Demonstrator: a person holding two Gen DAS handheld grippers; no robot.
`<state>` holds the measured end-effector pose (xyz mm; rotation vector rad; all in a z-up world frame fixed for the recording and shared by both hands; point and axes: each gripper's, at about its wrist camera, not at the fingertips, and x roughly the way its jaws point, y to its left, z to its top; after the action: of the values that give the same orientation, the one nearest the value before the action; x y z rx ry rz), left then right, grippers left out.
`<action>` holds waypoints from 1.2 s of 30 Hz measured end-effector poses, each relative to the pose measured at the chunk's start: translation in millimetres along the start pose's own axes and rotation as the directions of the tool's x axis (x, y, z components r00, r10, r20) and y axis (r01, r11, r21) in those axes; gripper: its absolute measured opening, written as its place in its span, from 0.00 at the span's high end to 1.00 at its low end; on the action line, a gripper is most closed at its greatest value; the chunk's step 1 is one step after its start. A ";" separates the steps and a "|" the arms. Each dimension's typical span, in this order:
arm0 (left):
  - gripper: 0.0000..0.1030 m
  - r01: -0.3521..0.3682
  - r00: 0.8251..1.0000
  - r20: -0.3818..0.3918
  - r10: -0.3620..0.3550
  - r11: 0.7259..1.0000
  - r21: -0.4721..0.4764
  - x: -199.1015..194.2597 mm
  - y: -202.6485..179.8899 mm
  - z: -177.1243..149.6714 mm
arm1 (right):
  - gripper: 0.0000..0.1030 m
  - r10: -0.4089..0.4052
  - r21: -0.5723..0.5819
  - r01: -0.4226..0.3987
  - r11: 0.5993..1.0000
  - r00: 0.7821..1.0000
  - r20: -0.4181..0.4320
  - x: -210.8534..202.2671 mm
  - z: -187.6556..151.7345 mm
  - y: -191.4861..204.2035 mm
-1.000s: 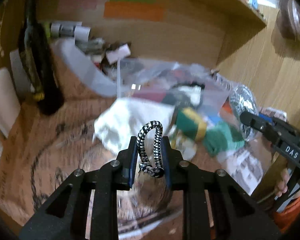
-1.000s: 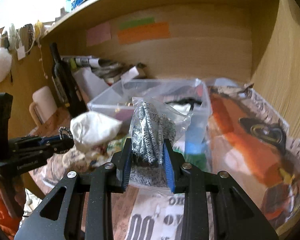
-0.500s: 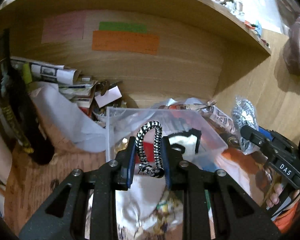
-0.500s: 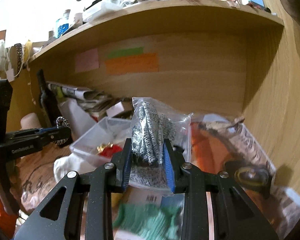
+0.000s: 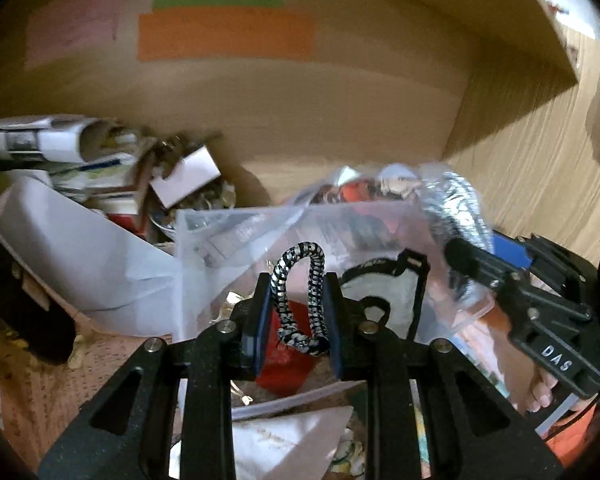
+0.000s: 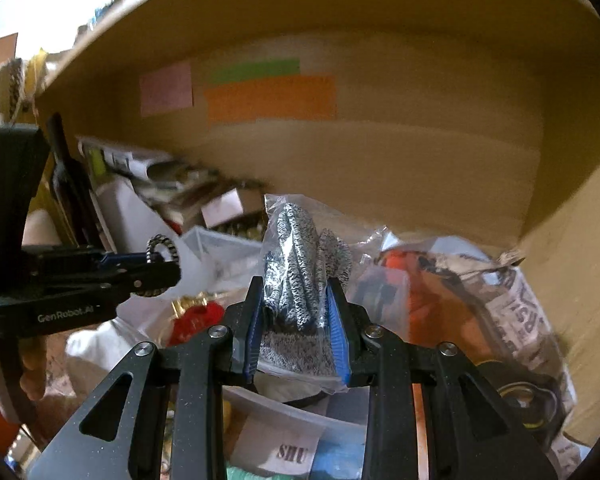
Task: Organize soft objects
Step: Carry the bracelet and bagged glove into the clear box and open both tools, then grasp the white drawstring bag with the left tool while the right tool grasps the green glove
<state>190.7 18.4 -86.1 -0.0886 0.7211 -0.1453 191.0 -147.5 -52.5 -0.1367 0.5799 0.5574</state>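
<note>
Hair tie (image 5: pixel 300 296), black-and-white braided loop: left wrist view. Pinched between the fingers of the left hand-held gripper (image 5: pixel 296 320), which is clenched on its two sides; the loop's top arches above the fingertips, its knotted end hangs low between them. Ahead of and below the gripper: clear bin (image 5: pixel 204 240), open-topped, holding a red item (image 5: pixel 288 364) and a black-edged white cloth (image 5: pixel 384 296). To the right, near: right hand-held gripper (image 5: pixel 466 258), its load partly hidden by glare on plastic. To the left: white paper (image 5: pixel 84 256) and a heap of rolled papers against the shelf back.

Bagged glove (image 6: pixel 300 276), grey speckled knit in a clear sleeve: right wrist view. Grasped by the right gripper (image 6: pixel 296 320), fingers closed on the lower half of the knit; the bag's upper part stands free above the fingertips. Below and ahead: the bin (image 6: pixel 220 244) with the red item (image 6: pixel 196 316). To the left, near but apart: left gripper (image 6: pixel 160 272) carrying the hair tie (image 6: pixel 162 246). To the right: crumpled printed bags (image 6: pixel 512 304) with an orange item inside.

Step in hand, by judgement: both loads carried over the bin, neither yet released. Next move calls for lowering each load inside the bin walls, clear of the other gripper, then opening the fingers; the light hair tie may cling to a pad, and the slick sleeve may slide off the pile.
</note>
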 end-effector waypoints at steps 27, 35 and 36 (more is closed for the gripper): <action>0.41 0.001 0.999 -0.044 0.000 1.000 0.022 13.4 -1.2 -3.2 | 0.51 -0.025 -0.015 0.024 1.000 0.994 -0.105 19.5 -5.8 -5.6; 0.20 -0.008 0.996 0.092 0.006 1.000 0.020 -42.3 4.1 -4.1 | 0.27 -0.060 -0.005 0.060 0.998 0.997 0.038 -36.6 1.3 -4.7; 0.18 -0.013 0.994 0.104 0.011 1.000 0.020 -48.0 5.1 -5.5 | 0.24 -0.064 -0.002 0.064 0.998 0.997 0.053 -43.3 0.6 -4.4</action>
<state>151.9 31.1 -59.7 -0.0717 0.6157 -0.1359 163.6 -171.0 -28.2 -0.1430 0.5218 0.4985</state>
